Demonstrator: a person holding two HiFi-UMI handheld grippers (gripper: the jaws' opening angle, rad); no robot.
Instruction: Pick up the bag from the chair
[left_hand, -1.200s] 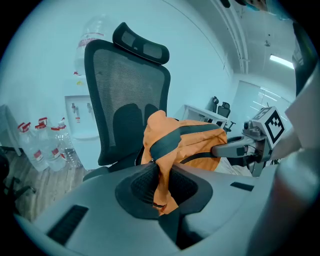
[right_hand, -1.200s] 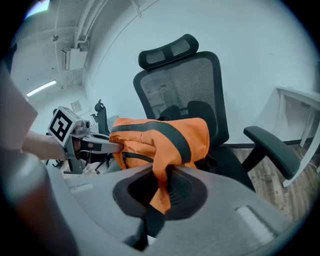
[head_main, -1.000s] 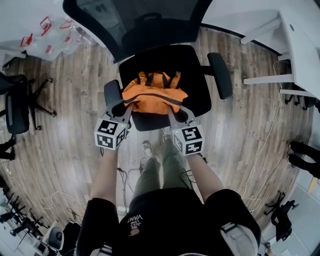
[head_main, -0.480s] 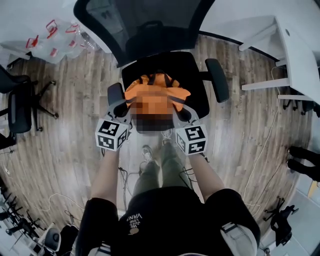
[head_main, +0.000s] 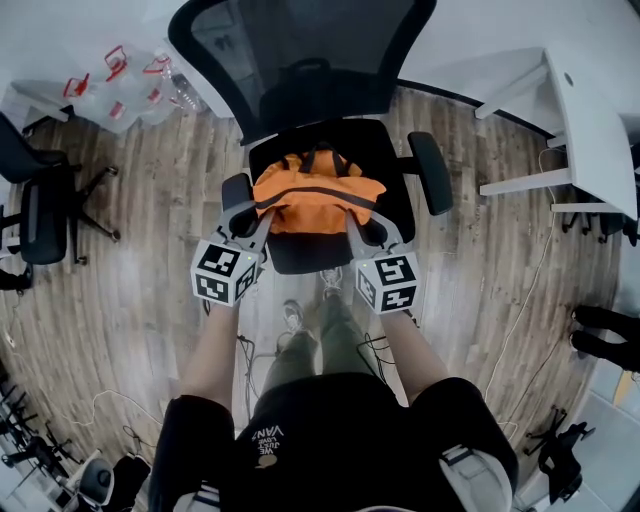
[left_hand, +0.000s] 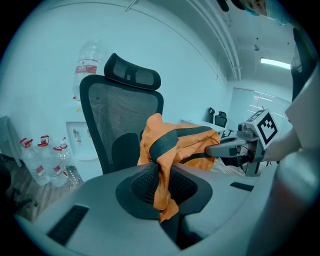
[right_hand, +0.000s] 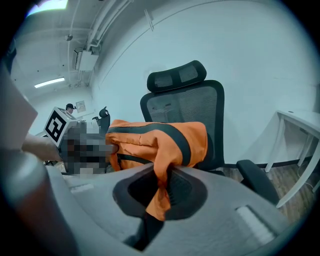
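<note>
Left gripper (head_main: 262, 213): jaws narrow, pinching orange bag (head_main: 318, 203) fabric.
Right gripper (head_main: 352, 216): jaws narrow, clamped on the bag's other end.
Bag: stretched between both grippers, over the chair (head_main: 300, 60).

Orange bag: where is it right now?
Head view, centre: the orange bag hangs over the black chair, just in front of its backrest, its two ends pinched by the left gripper and the right gripper.

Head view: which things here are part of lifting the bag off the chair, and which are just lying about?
Part of the job: orange bag, pinched at each end by the left gripper and right gripper; black chair.
Just lying about: water bottles, white desk, second chair.
</note>
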